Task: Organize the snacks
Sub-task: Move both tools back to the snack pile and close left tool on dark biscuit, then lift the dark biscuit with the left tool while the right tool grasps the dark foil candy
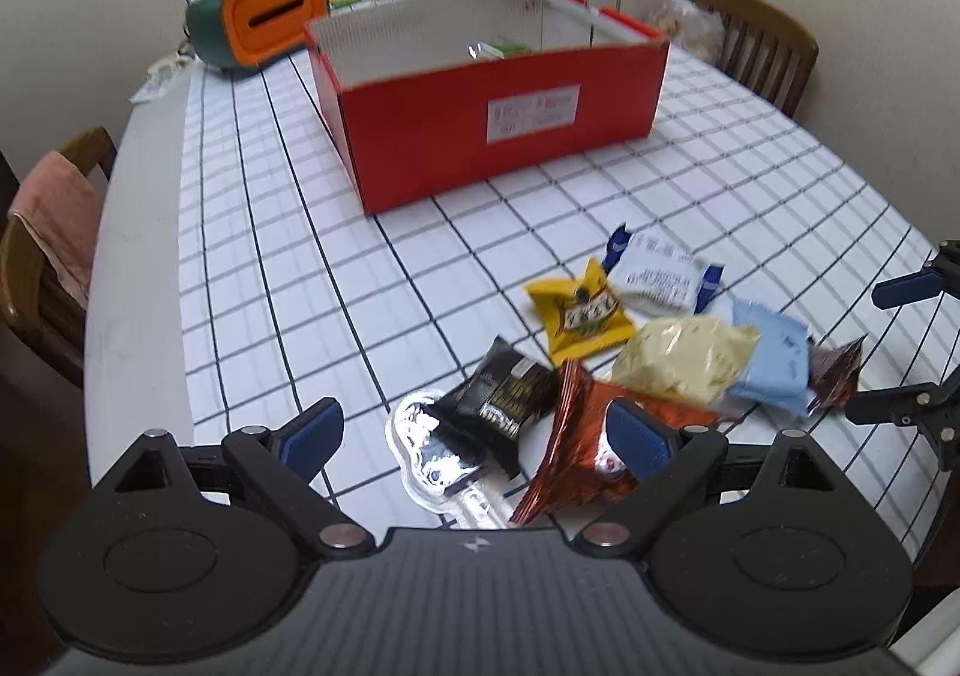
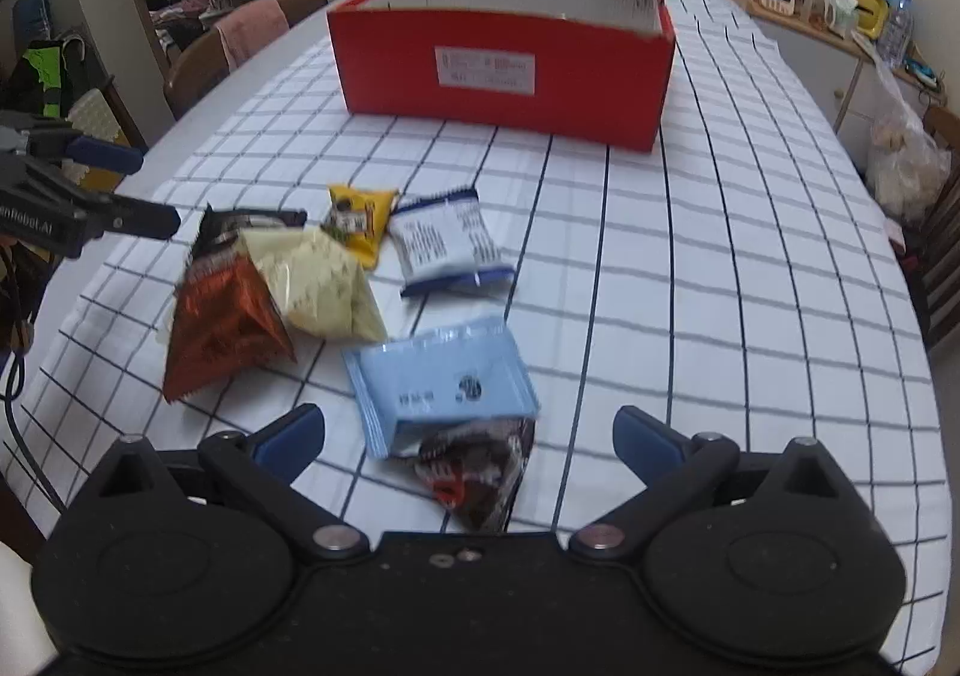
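The blue-padded fingers (image 1: 315,430) of the left gripper (image 1: 477,433) are standing wide apart and gripping nothing, hanging just above a crinkled silver foil packet (image 1: 429,457) and a black wrapper with gold lettering (image 1: 510,391), probably lining up for a first pick. The right gripper (image 2: 468,436) is likewise spreading its fingers (image 2: 291,433) open and empty over a dark, glossy packet with red print (image 2: 480,466), which is lying partly under a flat pale blue pouch (image 2: 444,376). Beyond these, the remaining snacks are sitting in a loose heap on the white tablecloth with a dark grid pattern (image 2: 720,286): a shiny red-brown foil bag (image 2: 225,325), a puffy cream-yellow bag (image 2: 324,286), a small yellow sachet (image 2: 360,220) and a white packet with blue ends (image 2: 447,250), several overlapping, so the ones on top look easiest to lift. Farther back, an open red cardboard box with a white label (image 2: 504,69) is waiting, apparently as the container; something green and clear is showing inside it, though what it is cannot be told. Behind it, an orange-and-green case (image 1: 264,15) is resting near the table's far end.
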